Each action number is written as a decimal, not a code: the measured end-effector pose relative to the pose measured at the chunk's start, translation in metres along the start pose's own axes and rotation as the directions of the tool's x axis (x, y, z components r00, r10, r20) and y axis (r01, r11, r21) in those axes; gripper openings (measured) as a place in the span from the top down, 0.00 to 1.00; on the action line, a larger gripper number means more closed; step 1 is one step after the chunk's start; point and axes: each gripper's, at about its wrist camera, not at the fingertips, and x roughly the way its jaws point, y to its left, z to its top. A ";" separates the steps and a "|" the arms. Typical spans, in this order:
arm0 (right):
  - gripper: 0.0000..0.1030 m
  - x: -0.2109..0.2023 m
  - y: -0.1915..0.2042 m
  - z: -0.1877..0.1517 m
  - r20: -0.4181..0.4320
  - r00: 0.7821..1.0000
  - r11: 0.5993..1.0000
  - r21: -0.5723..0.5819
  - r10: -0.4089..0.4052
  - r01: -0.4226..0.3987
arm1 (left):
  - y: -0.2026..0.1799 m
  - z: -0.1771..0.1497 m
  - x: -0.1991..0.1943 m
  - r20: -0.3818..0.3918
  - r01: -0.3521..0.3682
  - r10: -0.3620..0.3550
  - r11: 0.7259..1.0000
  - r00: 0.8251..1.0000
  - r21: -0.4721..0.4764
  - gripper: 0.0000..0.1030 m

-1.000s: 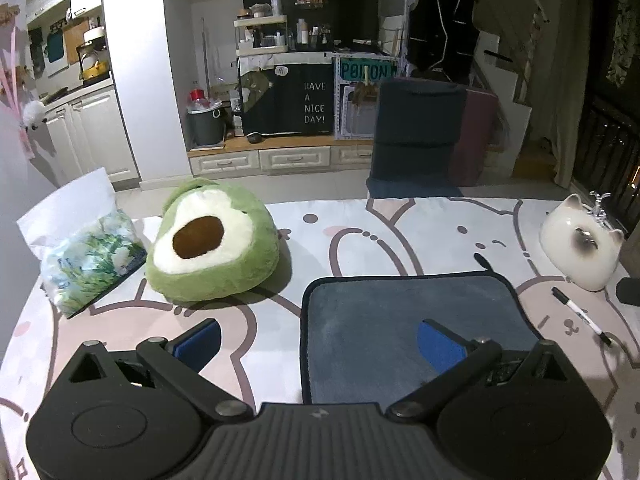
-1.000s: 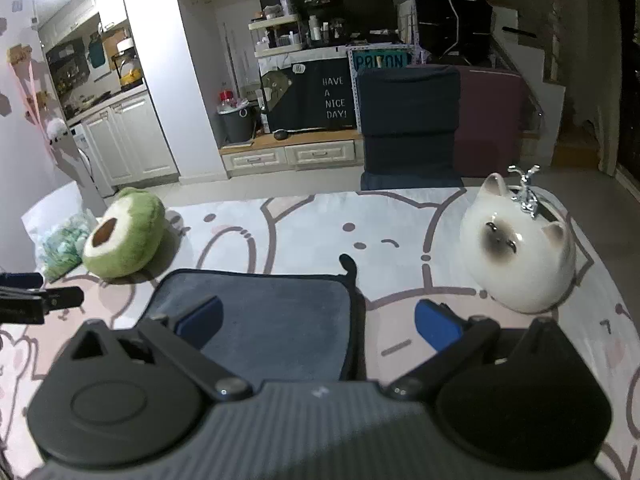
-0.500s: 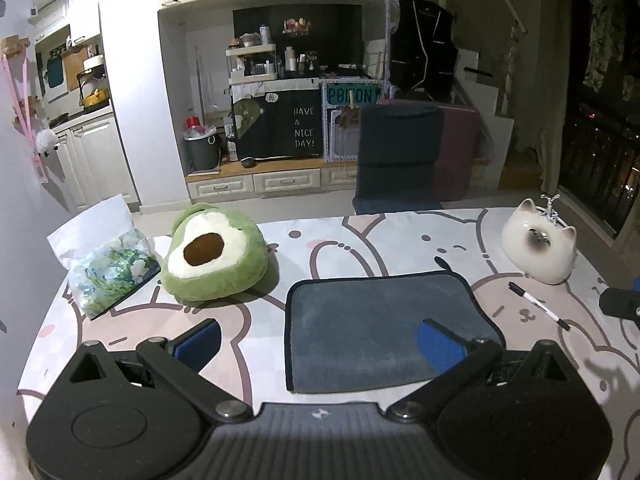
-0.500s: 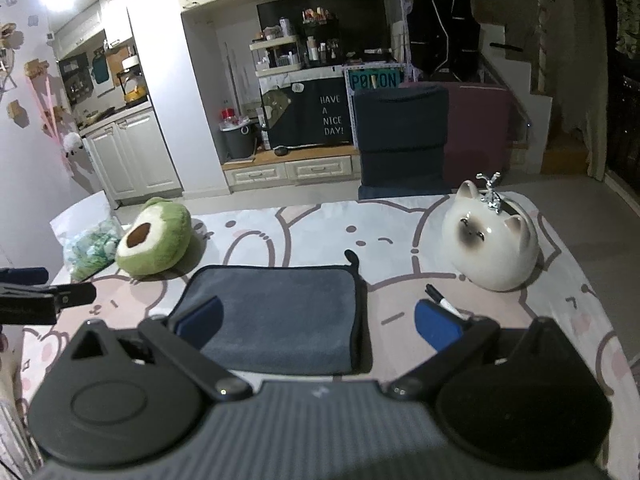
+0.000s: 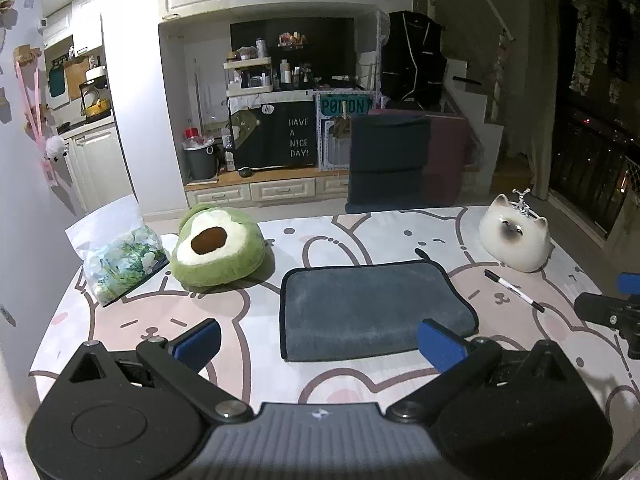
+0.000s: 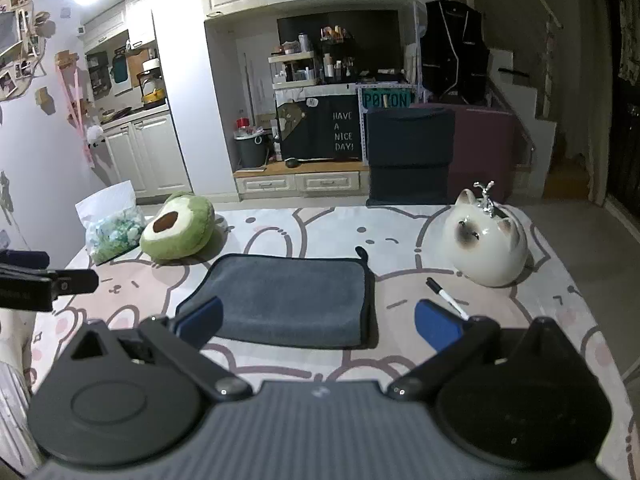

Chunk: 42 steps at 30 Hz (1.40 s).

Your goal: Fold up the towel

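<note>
Towel (image 5: 372,310), grey and folded flat, lies on the patterned tablecloth (image 5: 360,232), right of the avocado plush (image 5: 218,246); a marker (image 5: 514,290) and a cat ornament (image 5: 514,240) sit farther right. Left gripper (image 5: 318,342) and right gripper (image 6: 318,320) both hang spread wide, holding nothing, nearer than the plush

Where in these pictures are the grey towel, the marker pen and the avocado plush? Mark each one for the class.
grey towel (image 5: 372,308): left wrist view, middle of its top face.
marker pen (image 6: 447,298): right wrist view, on its white barrel.
avocado plush (image 5: 218,246): left wrist view, on its cream front by the brown pit.
</note>
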 end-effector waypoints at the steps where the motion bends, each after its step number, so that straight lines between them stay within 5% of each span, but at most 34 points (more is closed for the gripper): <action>1: 0.00 -0.004 0.001 -0.003 0.005 1.000 1.000 -0.002 0.000 0.000 | -0.001 -0.003 -0.003 0.000 0.006 -0.006 1.000 1.000 -0.001 0.00; 42: 0.00 -0.029 0.014 -0.073 -0.055 0.997 0.996 -0.079 -0.051 0.047 | -0.012 -0.099 -0.032 -0.090 -0.002 0.001 1.000 0.996 -0.003 0.00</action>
